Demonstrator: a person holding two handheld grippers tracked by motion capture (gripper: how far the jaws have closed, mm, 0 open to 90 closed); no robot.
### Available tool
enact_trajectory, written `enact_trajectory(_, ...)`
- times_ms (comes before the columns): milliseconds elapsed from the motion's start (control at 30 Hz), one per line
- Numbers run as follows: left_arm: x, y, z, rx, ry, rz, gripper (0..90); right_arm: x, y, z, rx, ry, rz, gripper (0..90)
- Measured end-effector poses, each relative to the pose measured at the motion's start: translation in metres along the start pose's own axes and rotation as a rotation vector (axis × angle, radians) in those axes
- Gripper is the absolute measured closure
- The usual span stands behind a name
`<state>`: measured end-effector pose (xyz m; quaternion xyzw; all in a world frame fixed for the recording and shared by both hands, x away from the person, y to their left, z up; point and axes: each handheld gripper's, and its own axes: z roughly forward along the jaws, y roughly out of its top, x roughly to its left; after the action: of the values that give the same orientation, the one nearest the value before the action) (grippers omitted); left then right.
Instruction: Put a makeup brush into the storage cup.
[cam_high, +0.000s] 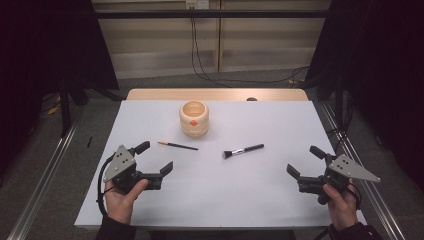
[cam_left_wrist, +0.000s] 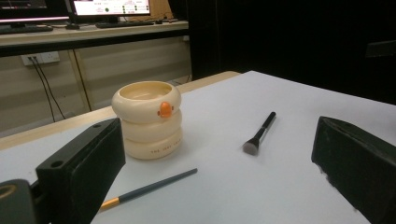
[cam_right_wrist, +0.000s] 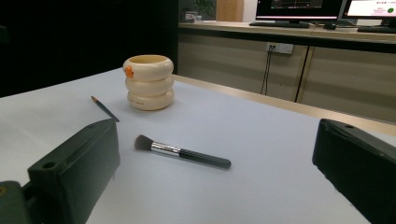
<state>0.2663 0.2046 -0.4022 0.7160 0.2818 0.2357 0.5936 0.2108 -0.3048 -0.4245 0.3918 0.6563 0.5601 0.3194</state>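
White-covered table (cam_high: 215, 200): cream ringed cup (cam_high: 194, 118) near far edge, thin brush (cam_high: 178, 145) and makeup brush (cam_high: 243, 150) mid-table. Left gripper (cam_high: 155, 157) and right gripper (cam_high: 304, 161) at near corners, jaws apart, empty.

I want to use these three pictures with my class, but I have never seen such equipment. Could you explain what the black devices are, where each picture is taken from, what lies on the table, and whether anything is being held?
A person sits at a table covered in white, with a hand-held tool in each hand. Each tool is a gripper with two black jaws: the left gripper and the right gripper.

The high view looks down from above the person. The other two pictures come from small cameras riding on the grippers, so each looks out between that gripper's own jaws, seen at the bottom corners.

On the table stand a cream pot of three stacked rings with an orange mark, a thin pencil-like brush and a black makeup brush.

Nothing is held: both grippers are open and apart from the things.
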Motion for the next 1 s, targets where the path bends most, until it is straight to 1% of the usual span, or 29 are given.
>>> enact_trajectory(67, 0.001, 0.002, 0.002, 0.008, 0.001, 0.004, 2.9, 0.000, 0.000, 0.000, -0.002, -0.001, 0.000, 0.2)
enact_trajectory(133, 0.003, 0.003, 0.005, 0.008, -0.004, -0.003, 2.9, 0.000, 0.000, 0.000, -0.005, 0.003, 0.002, 0.3)
enact_trajectory(167, 0.005, 0.003, 0.006, 0.017, -0.002, 0.005, 3.0, 0.000, -0.001, 0.000, 0.002, 0.003, -0.002, 0.3)
enact_trajectory(233, 0.009, 0.002, 0.009, 0.022, -0.005, -0.004, 3.1, 0.000, -0.001, 0.000, 0.000, 0.004, 0.001, 0.3)
enact_trajectory(267, 0.012, 0.002, 0.011, 0.032, 0.005, -0.005, 3.1, 0.000, -0.001, 0.000, -0.002, 0.002, 0.007, 0.2)
enact_trajectory(300, 0.013, 0.001, 0.012, 0.031, 0.000, -0.007, 3.1, 0.000, -0.001, 0.000, -0.001, 0.001, 0.008, 0.3)
enact_trajectory(333, 0.015, 0.001, 0.014, 0.029, -0.002, -0.008, 3.1, 0.000, -0.001, 0.000, -0.002, 0.006, 0.005, 0.2)
enact_trajectory(367, 0.017, 0.002, 0.014, 0.032, 0.006, -0.008, 3.1, 0.000, -0.001, 0.000, 0.001, 0.005, -0.004, 0.3)
enact_trajectory(400, 0.018, 0.002, 0.015, 0.030, 0.005, -0.014, 3.1, 0.000, -0.001, 0.000, 0.001, 0.005, -0.004, 0.3)
enact_trajectory(467, 0.022, 0.003, 0.017, 0.025, 0.008, -0.010, 3.1, -0.001, -0.001, 0.000, 0.001, 0.004, -0.003, 0.2)
enact_trajectory(500, 0.023, 0.004, 0.017, 0.024, 0.017, -0.010, 3.1, 0.000, -0.001, 0.000, 0.000, 0.003, -0.001, 0.3)
enact_trajectory(533, 0.025, 0.005, 0.018, 0.020, 0.019, -0.019, 3.1, 0.000, -0.001, 0.000, -0.003, -0.002, 0.006, 0.3)
enact_trajectory(633, 0.028, 0.008, 0.020, 0.005, 0.027, -0.016, 3.2, 0.000, -0.001, -0.001, -0.004, -0.001, 0.004, 0.3)
enact_trajectory(733, 0.032, 0.010, 0.026, -0.006, 0.028, -0.024, 3.5, 0.000, -0.001, 0.000, 0.000, 0.000, 0.009, 0.3)
enact_trajectory(833, 0.035, 0.016, 0.031, -0.001, 0.029, -0.006, 3.6, 0.000, -0.001, 0.000, -0.001, 0.003, 0.011, 0.4)
enact_trajectory(867, 0.036, 0.017, 0.033, -0.013, 0.031, -0.007, 3.6, 0.000, -0.001, -0.001, 0.002, 0.004, 0.011, 0.4)
enact_trajectory(900, 0.038, 0.019, 0.034, -0.014, 0.037, -0.013, 3.6, 0.000, -0.001, 0.000, 0.001, 0.000, 0.011, 0.4)
enact_trajectory(933, 0.039, 0.019, 0.036, -0.018, 0.032, -0.023, 3.6, 0.000, -0.001, 0.000, 0.001, 0.000, 0.011, 0.4)
enact_trajectory(1000, 0.041, 0.020, 0.039, -0.012, 0.037, -0.020, 3.6, -0.001, -0.002, -0.001, 0.002, 0.005, 0.007, 0.7)
